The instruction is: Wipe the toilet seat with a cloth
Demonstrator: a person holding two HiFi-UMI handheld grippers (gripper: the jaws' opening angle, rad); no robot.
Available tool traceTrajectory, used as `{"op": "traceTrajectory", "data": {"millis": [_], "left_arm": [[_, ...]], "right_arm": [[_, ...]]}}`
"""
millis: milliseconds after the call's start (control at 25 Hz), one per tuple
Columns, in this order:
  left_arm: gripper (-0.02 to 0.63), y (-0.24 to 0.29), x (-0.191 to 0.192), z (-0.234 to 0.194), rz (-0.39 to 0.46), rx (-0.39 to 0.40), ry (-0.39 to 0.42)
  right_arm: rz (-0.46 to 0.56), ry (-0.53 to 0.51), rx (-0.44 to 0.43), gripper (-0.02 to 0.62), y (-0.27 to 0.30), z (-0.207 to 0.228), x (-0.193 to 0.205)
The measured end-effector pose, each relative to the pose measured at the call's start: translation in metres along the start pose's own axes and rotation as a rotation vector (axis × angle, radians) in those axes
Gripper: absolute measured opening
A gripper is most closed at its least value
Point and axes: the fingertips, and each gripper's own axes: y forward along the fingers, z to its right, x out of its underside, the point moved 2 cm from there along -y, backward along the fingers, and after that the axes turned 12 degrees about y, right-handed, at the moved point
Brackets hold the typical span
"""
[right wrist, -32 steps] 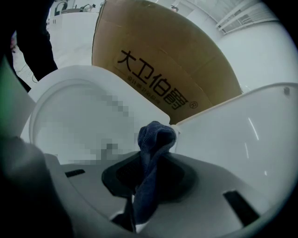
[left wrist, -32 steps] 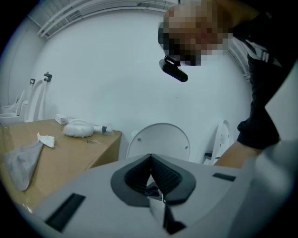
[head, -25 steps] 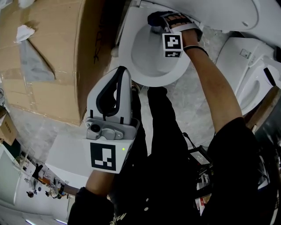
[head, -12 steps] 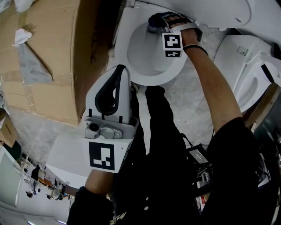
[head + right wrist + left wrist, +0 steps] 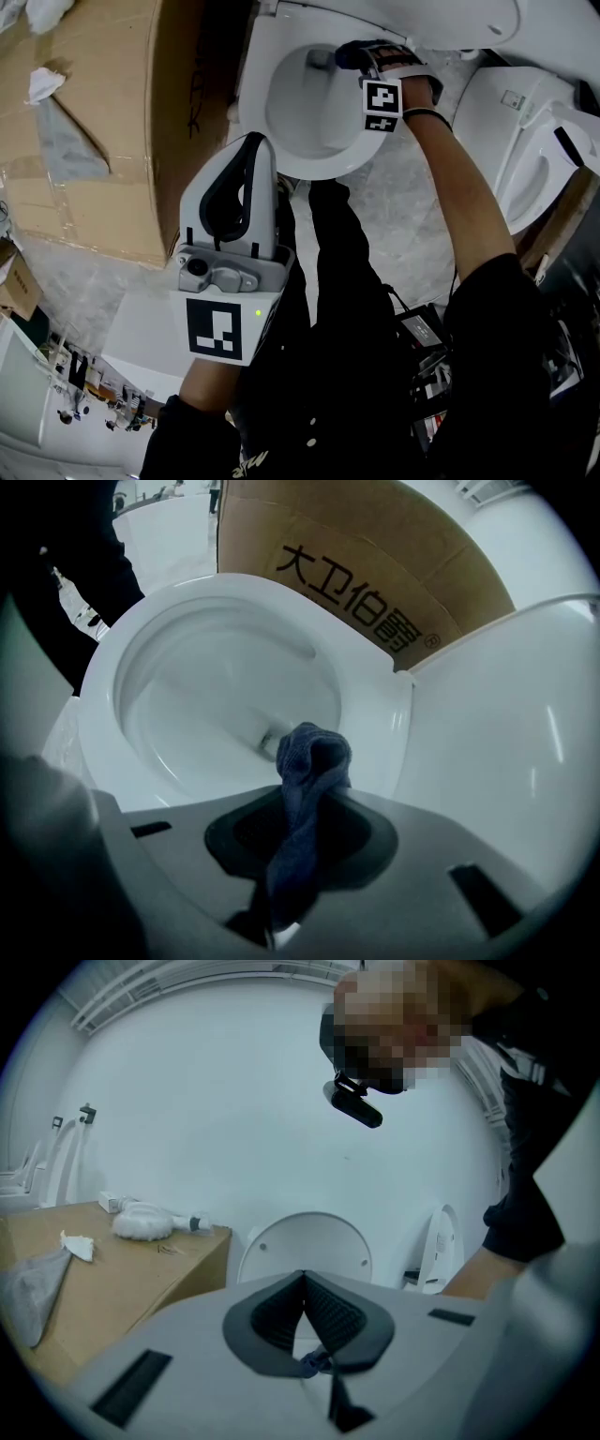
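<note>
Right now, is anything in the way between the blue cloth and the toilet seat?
No, nothing visible is. The right gripper pinches the cloth in its fingers right at the toilet seat, and nothing lies between them.

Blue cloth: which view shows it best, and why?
The right gripper view: the cloth sits mid-frame, clamped in the right gripper above the bowl. The head view barely shows it past the gripper; the left gripper view misses it.

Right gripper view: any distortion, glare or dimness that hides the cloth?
Right gripper view: strong fisheye bending with dark corners, yet the dark blue cloth shows clearly in the right gripper; soft highlights streak the white ceramic toilet bowl. Head view: evenly lit.
</note>
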Motion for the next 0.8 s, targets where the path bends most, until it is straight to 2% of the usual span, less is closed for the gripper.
{"op": "traceTrajectory", "data": {"millis": [200, 800], "left_arm": [[0.011, 0.001, -0.002, 0.002, 0.003, 0.013, 0.011], [0.011, -0.002, -0.011, 0.007, 0.024, 0.031, 0.028]], "right_arm": [[-0.002, 0.104, -0.027, 0.081, -0.005, -0.013, 0.016], [-0.021, 0.329, -0.108, 0.081, -0.029, -0.069, 0.042]]}}
